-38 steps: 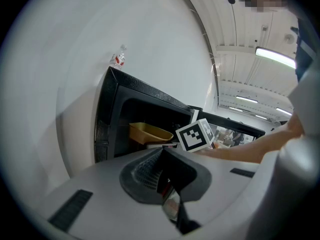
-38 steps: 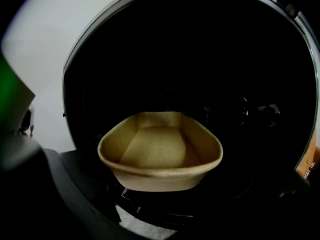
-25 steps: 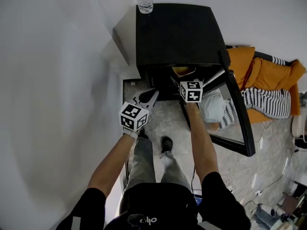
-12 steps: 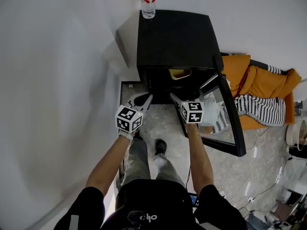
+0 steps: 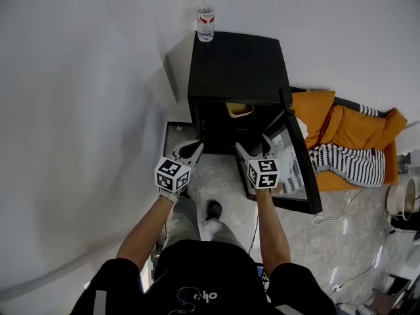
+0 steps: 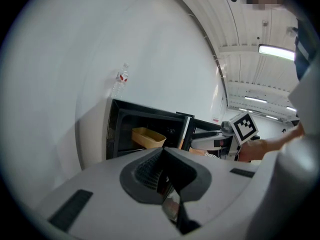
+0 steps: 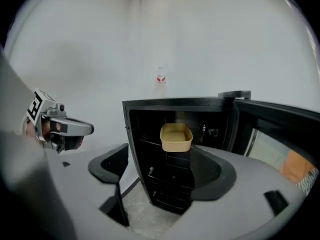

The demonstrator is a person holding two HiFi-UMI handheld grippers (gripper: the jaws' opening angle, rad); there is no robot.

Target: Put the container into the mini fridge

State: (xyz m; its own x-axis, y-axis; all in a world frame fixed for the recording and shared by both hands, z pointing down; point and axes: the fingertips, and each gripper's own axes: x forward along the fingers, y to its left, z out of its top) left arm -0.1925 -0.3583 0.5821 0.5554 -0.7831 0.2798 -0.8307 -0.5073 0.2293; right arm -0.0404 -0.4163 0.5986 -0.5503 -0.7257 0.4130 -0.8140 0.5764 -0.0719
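Container (image 7: 176, 137) sat on a shelf inside the mini fridge (image 5: 236, 67), with the door (image 5: 298, 156) open. Right tongs (image 5: 254, 148) were apart and empty, having just been closing partway. Left tongs (image 5: 190, 151) were together, empty. Placement looked done; shutting the door probably remained.

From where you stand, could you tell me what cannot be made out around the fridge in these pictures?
- Container: the head view shows only its front rim; the fridge top covers the rest.
- Lower shelves: too dark in the right gripper view to tell what, if anything, sits on them.
- Bottle label: too small to read in every view.
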